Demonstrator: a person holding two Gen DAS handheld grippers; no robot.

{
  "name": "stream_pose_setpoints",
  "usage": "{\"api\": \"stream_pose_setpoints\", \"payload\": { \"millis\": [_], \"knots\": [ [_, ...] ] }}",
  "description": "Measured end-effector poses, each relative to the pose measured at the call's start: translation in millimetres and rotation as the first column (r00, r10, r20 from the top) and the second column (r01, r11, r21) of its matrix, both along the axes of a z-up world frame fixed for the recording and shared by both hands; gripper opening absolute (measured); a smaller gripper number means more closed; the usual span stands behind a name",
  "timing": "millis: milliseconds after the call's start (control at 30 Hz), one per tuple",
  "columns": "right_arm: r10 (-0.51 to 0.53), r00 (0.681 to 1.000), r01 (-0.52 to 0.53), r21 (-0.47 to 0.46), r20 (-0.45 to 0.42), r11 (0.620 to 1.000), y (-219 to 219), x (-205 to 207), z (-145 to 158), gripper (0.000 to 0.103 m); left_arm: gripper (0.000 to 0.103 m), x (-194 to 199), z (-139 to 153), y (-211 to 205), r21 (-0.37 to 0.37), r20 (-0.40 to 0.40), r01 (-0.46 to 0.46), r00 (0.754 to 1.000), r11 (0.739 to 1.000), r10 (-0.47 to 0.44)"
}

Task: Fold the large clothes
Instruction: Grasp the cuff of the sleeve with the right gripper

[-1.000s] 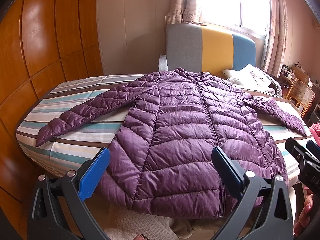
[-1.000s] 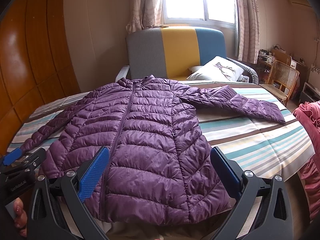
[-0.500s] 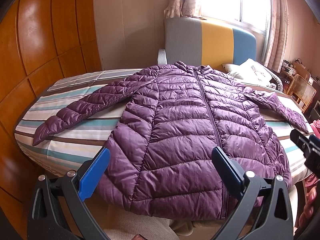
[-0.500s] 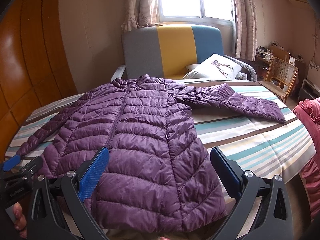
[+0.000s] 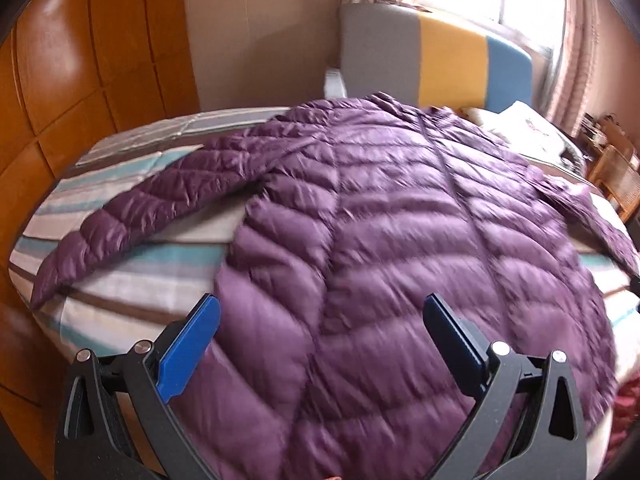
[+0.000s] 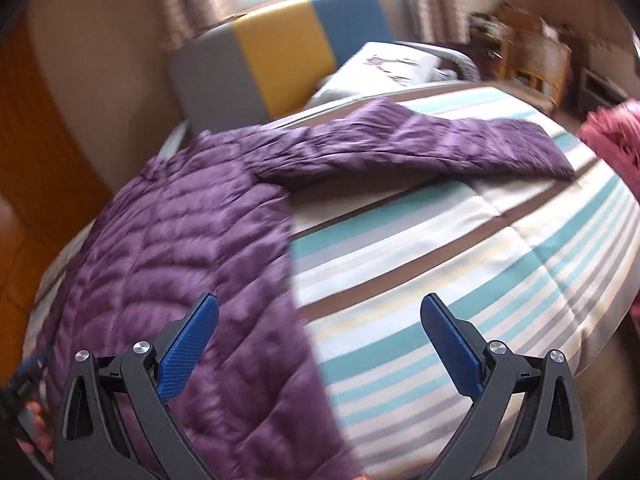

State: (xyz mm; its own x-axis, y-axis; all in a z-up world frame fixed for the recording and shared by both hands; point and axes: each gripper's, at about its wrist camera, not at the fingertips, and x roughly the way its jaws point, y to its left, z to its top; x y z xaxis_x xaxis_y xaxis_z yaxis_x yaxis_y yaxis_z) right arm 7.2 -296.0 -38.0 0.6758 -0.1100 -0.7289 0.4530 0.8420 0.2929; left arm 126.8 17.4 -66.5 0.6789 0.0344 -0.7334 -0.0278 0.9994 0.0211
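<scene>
Jacket [image 5: 400, 248] lies flat, sleeves out, on the striped bed [image 6: 460, 248]; your left gripper [image 5: 320, 344] and right gripper [image 6: 318, 340] hover above its hem, both spread wide, empty.

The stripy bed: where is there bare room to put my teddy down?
Two bare patches on the striped bedspread: a big one right of the purple quilted puffer jacket, below its right sleeve, and a smaller one under the left sleeve. The middle is crowded by the jacket; a pink bundle borders the far right edge.
</scene>
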Motion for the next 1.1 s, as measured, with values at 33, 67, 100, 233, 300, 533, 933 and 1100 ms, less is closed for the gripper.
{"api": "stream_pose_setpoints", "payload": {
  "millis": [33, 67, 100, 233, 300, 533, 933, 1100],
  "knots": [
    [-0.031, 1.0, 0.031, 0.023, 0.0, 0.999, -14.1, 3.3, -4.5, 0.1, 0.101, 10.4, -2.1, 2.6, 0.012, 0.003, -0.02, 1.0, 1.0, 0.02],
    [-0.067, 0.998, 0.067, 0.047, -0.004, 0.997, -29.0, 5.4, -9.2, 0.1, 0.101, 17.6, -3.5, 3.8, 0.019, 0.016, -0.032, 0.999, 0.999, 0.032],
    [-0.119, 0.993, 0.12, 0.082, -0.014, 0.989, -48.2, 9.0, -15.9, 0.1, 0.101, 28.4, -5.8, 4.7, 0.033, 0.028, -0.039, 0.999, 0.999, 0.038],
    [-0.251, 0.968, 0.252, 0.181, -0.025, 0.951, -102.6, 21.2, -34.9, 0.078, 0.101, 56.9, -15.1, 3.5, 0.051, 0.02, -0.027, 0.999, 0.998, 0.026],
    [-0.32, 0.947, 0.319, 0.231, -0.035, 0.919, -128.9, 27.3, -44.2, 0.075, 0.101, 66.7, -19.5, 3.6, 0.048, 0.029, -0.033, 0.999, 0.998, 0.032],
    [-0.525, 0.851, 0.492, 0.373, -0.015, 0.787, -186.5, 29.6, -60.4, 0.065, 0.101, 83.2, -39.4, 2.4, 0.049, 0.025, -0.039, 0.999, 0.998, 0.038],
    [-0.69, 0.724, 0.618, 0.464, -0.021, 0.635, -241.7, 39.8, -78.2, 0.023, 0.101, 83.1, -58.1, 2.1, 0.058, -0.023, -0.042, 0.999, 0.997, 0.043],
    [-0.689, 0.725, 0.619, 0.449, -0.01, 0.645, -252.1, 31.2, -82.0, 0.012, 0.101, 86.0, -60.4, 5.9, 0.028, -0.045, -0.044, 0.998, 0.999, 0.045]
  ]
}}
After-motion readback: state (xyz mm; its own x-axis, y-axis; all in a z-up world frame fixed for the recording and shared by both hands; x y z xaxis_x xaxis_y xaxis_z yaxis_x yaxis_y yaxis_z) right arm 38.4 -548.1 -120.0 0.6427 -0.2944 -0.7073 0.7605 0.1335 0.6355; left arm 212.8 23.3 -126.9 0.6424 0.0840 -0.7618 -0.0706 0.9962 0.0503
